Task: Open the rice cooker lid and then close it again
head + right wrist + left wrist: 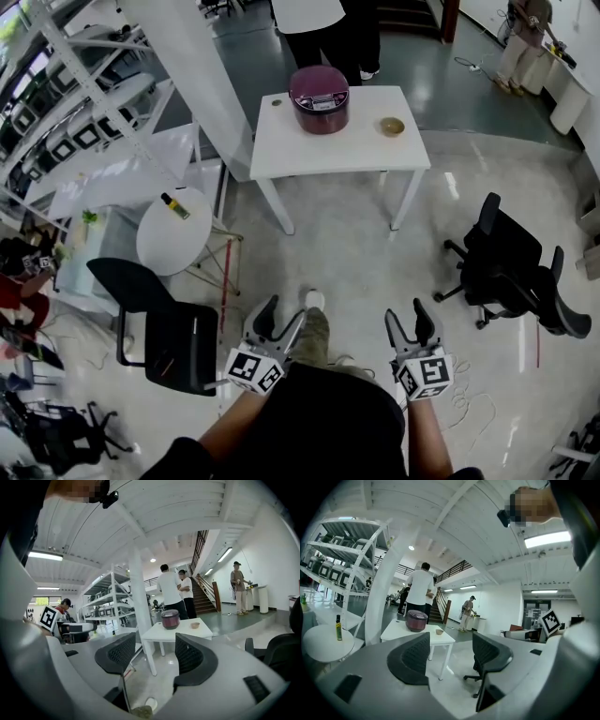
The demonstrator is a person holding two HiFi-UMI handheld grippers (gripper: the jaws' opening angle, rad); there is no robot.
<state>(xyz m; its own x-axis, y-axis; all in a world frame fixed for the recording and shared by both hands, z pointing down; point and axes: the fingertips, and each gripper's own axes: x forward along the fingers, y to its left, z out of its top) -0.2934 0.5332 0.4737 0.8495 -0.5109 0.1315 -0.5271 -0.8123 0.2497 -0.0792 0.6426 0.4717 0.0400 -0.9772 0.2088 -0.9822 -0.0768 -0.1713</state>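
A dark red rice cooker with its lid down stands on a white table far ahead of me. It shows small in the left gripper view and the right gripper view. My left gripper and right gripper are held close to my body, well short of the table. Both are open with nothing between their jaws. In the left gripper view the left gripper frames the floor; in the right gripper view the right gripper points toward the table.
A small bowl sits on the table right of the cooker. A black office chair stands at right, a black chair and a round white table with a bottle at left. People stand behind the table. Shelving lines the left.
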